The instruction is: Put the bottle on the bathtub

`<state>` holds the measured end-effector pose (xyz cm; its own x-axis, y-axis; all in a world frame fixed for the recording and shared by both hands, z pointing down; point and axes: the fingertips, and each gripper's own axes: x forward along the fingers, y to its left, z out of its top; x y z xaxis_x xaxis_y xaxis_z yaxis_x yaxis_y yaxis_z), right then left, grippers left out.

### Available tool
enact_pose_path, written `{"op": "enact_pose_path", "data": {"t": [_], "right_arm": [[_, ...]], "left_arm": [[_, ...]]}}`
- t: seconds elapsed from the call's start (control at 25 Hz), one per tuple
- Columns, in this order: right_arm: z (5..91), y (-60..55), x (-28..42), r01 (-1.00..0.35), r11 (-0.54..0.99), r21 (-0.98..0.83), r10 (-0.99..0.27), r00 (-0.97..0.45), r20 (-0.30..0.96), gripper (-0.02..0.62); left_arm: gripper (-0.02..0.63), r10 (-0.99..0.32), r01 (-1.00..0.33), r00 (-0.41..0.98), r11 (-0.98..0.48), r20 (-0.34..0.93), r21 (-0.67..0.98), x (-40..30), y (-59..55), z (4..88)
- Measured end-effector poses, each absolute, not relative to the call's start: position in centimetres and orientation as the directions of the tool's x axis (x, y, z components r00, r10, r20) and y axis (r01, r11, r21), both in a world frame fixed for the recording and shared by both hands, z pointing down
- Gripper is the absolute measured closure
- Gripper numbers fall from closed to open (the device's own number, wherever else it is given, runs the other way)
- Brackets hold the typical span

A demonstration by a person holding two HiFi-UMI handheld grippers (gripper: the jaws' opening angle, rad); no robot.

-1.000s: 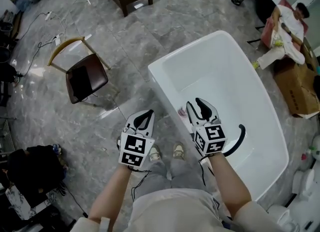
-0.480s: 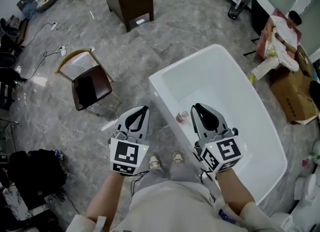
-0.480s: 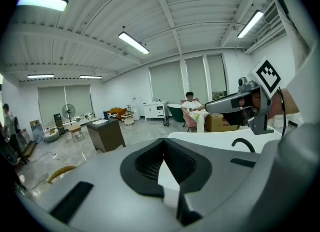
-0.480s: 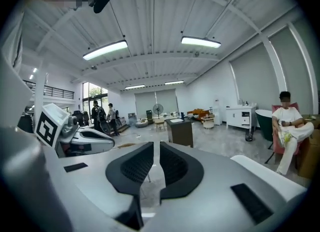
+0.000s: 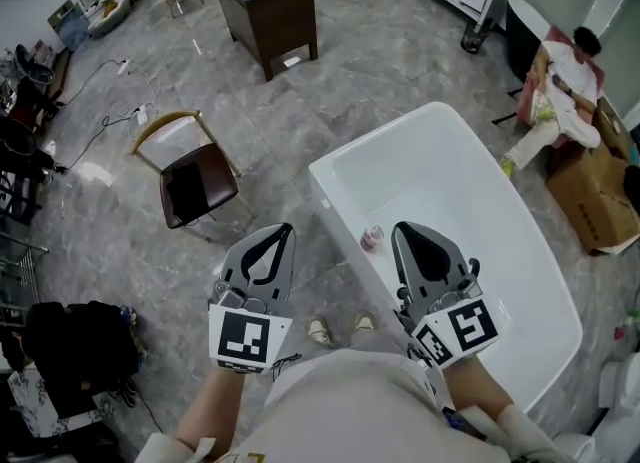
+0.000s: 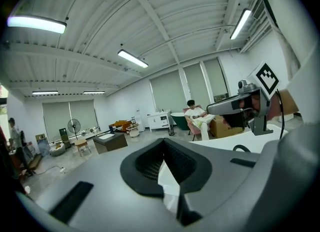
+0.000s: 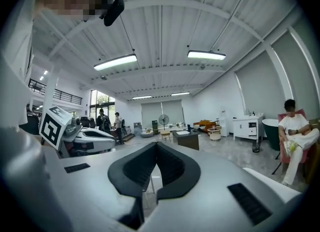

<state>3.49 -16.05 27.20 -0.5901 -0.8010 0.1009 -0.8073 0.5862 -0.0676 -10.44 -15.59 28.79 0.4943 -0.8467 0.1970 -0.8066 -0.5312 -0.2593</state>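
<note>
At the near long rim of the white oval bathtub [image 5: 325,186] sits the small pinkish bottle [image 5: 372,239], upright as far as the head view shows. I cannot tell whether it sits on the rim's top or just inside it. Seen from the head, it lies between the tips of the two grippers and touches neither.

The left gripper [image 5: 286,228] hangs over the grey stone-patterned floor [image 5: 330,71], beside the tub. The right gripper [image 5: 399,227] hangs over the tub's near edge. Only the head view shows the bottle; neither gripper view catches it.

The left gripper view looks out level across the room. There its dark padded jaws meet at their tips with nothing between them, and a strip of the tub's white shows through the slot behind. The right gripper view shows that gripper's jaws closed tip to tip as well. They have just been closing, on nothing.

Each gripper view catches the other gripper at its edge, black-and-white marker cube [image 6: 267,77] included. From above, a brown chair with a curved wooden back [image 5: 190,176] stands on the floor well left of the tub. A dark brown cabinet with a white basin top [image 5: 268,11] stands farther off. A seated person in white [image 5: 565,76] occupies a pink armchair [image 5: 530,86] beyond the tub's far end.

The gripper views add what the head view lacks: long ceiling lights [image 7: 115,61], a pedestal fan [image 7: 162,121] and two standing people [image 7: 104,120] by tall windows.
</note>
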Motion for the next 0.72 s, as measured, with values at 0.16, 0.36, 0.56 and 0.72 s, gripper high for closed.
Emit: {"op": "enact_pose_path", "data": {"t": [0.16,0.36,0.56,0.72], "right_arm": [[27.0,-14.5,2.3,-0.772,0.634,-0.057,-0.763,-0.635,0.117,0.566],[27.4,-13.4,1.3,-0.737,0.672,-0.067,-0.724,-0.674,0.146,0.566],[27.9,-12.7,1.1,-0.728,0.684,-0.04,-0.713,-0.679,0.172,0.566],[28.2,-12.3,1.1,-0.72,0.692,-0.047,-0.704,-0.688,0.178,0.566]], "left_arm": [[0.586,-0.847,-0.826,0.496,-0.528,0.19,-0.2,-10.8,-14.0,28.5],[0.586,-0.85,-0.824,0.485,-0.523,0.206,-0.218,-10.7,-13.2,29.1],[0.586,-0.861,-0.84,0.468,-0.504,0.201,-0.2,-10.5,-12.2,28.9],[0.587,-0.854,-0.83,0.474,-0.514,0.212,-0.215,-10.3,-11.5,29.5]]}}
